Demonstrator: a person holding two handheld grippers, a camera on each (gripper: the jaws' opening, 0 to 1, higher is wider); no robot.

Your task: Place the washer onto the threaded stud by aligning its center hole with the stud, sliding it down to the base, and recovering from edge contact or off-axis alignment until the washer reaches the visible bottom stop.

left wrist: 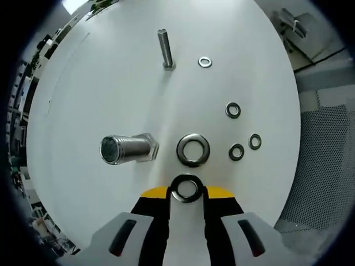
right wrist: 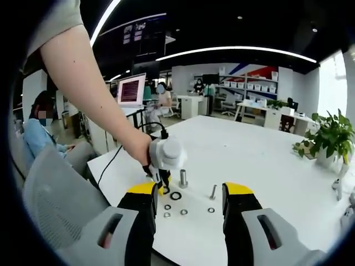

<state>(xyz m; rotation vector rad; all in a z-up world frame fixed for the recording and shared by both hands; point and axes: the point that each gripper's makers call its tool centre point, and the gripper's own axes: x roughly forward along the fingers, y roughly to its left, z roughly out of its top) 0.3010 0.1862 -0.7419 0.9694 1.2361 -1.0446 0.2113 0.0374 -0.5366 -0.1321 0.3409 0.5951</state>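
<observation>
Fingers (left wrist: 166,216) of left gripper (left wrist: 187,191) pinch washer (left wrist: 187,187).

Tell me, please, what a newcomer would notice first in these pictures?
In the left gripper view, the left gripper grips a large washer above the white table, beside the thick stud. In the right gripper view, the right gripper stands open, facing a person's arm.

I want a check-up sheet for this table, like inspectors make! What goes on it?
Surface: round white table, bare around the parts.
Job's things: large steel washer held; thick threaded stud; thin threaded stud.
Clutter: second large washer; four small washers, one silver.
Grippers: left gripper shut on the washer; right gripper open, holding nothing.
Cables: black cable running off the table edge.
Surroundings: office, potted plant, grey chair.
</observation>
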